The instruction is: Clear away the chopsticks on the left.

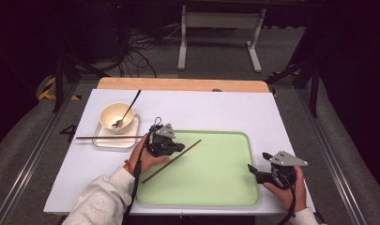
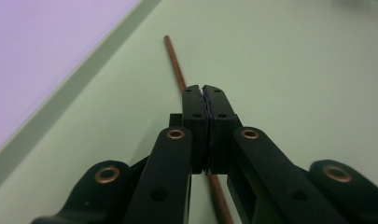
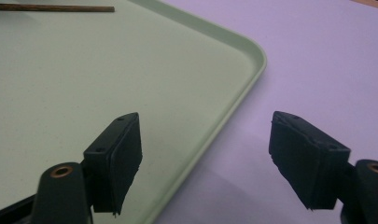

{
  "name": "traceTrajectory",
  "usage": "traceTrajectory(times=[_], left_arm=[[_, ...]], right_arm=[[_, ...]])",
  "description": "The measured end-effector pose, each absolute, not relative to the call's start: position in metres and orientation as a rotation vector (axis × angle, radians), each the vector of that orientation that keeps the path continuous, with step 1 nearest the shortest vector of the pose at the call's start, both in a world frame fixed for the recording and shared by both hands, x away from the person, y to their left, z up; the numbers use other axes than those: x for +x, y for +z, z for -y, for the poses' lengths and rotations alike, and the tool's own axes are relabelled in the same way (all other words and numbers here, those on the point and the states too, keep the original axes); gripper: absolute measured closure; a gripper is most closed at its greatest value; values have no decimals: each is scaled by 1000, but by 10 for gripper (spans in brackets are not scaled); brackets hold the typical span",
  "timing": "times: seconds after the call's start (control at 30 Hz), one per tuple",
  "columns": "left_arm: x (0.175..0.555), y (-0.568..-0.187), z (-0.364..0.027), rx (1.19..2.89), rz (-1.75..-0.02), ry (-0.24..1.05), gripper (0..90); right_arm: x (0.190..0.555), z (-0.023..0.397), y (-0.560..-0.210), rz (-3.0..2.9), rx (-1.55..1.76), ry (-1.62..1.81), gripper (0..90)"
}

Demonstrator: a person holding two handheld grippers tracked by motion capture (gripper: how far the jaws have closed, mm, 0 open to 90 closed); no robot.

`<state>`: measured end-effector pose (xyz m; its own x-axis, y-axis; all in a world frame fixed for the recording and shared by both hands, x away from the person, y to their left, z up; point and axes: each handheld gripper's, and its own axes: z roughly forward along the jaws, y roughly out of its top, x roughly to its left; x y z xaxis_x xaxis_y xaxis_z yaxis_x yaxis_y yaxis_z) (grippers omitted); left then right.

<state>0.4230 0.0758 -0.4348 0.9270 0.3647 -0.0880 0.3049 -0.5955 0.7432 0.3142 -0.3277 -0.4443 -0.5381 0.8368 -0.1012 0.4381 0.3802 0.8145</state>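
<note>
— Dark floor and tangled cables fill the top of the high view, and below them sits a white table (image 1: 197, 110) with a wooden strip along its far edge. What lies on it?

— A pale green tray (image 1: 216, 180) takes the lower middle of the frame. At upper left a cream bowl (image 1: 116, 117) stands on a small square plate (image 1: 113, 139), with a spoon (image 1: 127, 111) leaning in it. One brown chopstick (image 1: 108, 137) lies level across that plate.

— And the other chopstick?

— The second chopstick (image 1: 187, 149) runs slantwise over the tray's left part, from lower left to upper right. The left gripper (image 1: 173, 146) sits right on it; in the left gripper view its jaws are pressed together with the stick (image 2: 175, 65) passing beneath and between them, so it is clamped on that stick.

— The right one?

— The right gripper (image 1: 251, 169) is at the tray's right rim, lower right of the frame, held in a hand. In the right gripper view its jaws stand wide apart with nothing between them, one over the tray (image 3: 233, 70), the other over the white table (image 3: 317, 60). The stick's tip (image 3: 51, 7) shows at the top left there, well apart.
</note>
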Motion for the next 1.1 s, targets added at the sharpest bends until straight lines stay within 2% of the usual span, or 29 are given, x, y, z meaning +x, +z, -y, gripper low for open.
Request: traceTrajectory(times=[0.5,1.1], left_arm=[[418,-423,-135,2193,-515,211,862],[416,-416,-163,2195,-524,345,846]], right_arm=[[315,328,-444,-2135,1098,1036,258],[314,328,-445,-2134,1094,1033,258]])
